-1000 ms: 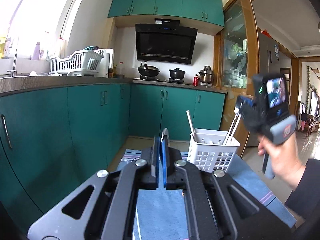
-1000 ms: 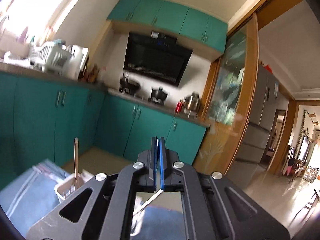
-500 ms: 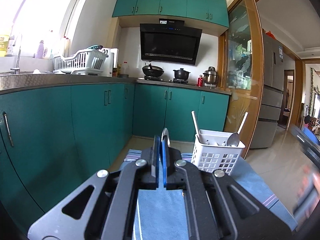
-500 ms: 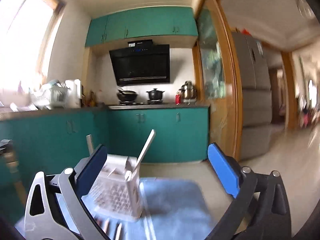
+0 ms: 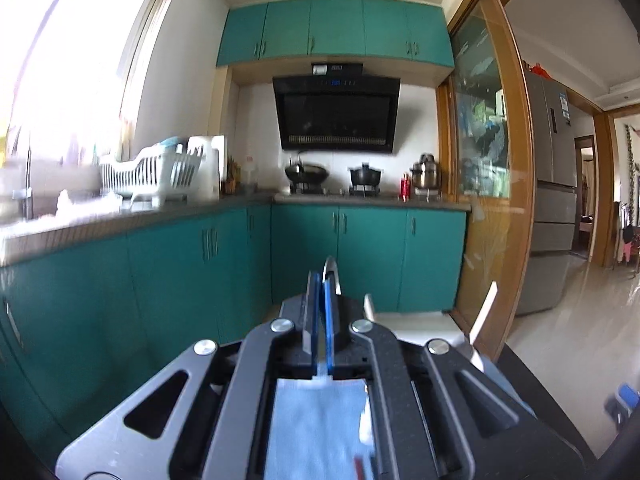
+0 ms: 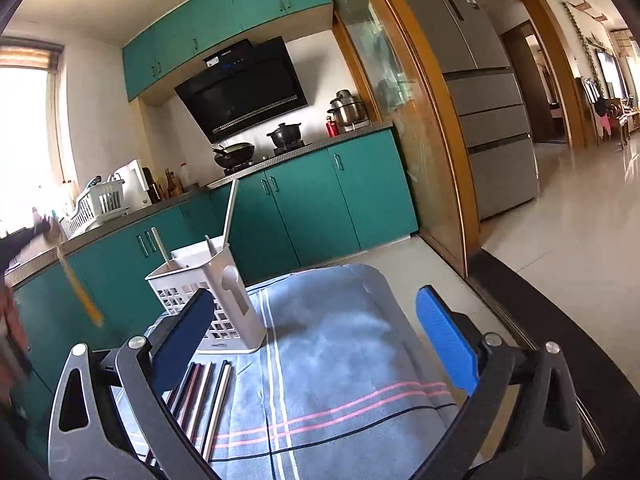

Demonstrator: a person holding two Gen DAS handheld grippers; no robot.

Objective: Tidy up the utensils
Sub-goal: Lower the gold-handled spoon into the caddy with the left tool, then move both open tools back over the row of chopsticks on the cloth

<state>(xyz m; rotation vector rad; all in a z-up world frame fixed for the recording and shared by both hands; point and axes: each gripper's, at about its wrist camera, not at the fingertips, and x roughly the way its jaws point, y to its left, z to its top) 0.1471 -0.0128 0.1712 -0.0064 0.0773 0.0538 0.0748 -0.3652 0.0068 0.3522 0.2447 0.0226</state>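
Right wrist view: the right gripper (image 6: 312, 296) has just been opening its jaws. They stand wide with nothing between them, only bare blue cloth (image 6: 340, 344) beyond. That width reads as readiness for the next pick.

Just under the left-hand jaw lie the chopsticks (image 6: 218, 388), side by side on the cloth. I count at least four, though the jaw hides part of the row, so the number is not sure. Laid flat and parallel, they look like the stock waiting to be sorted.

Just past that same jaw stands one white utensil caddy (image 6: 240, 312), upright on the tabletop. Three handles (image 6: 230, 208) rise from it, leaning on the rim, so part of the job appears done.

In the left wrist view, the left gripper (image 5: 322, 280) has its jaws pinched narrow on one thin metal utensil (image 5: 331, 270). It shows edge-on above the pads, and I cannot tell its kind. The caddy's rim shows just right of these jaws, probably the utensil's destination.
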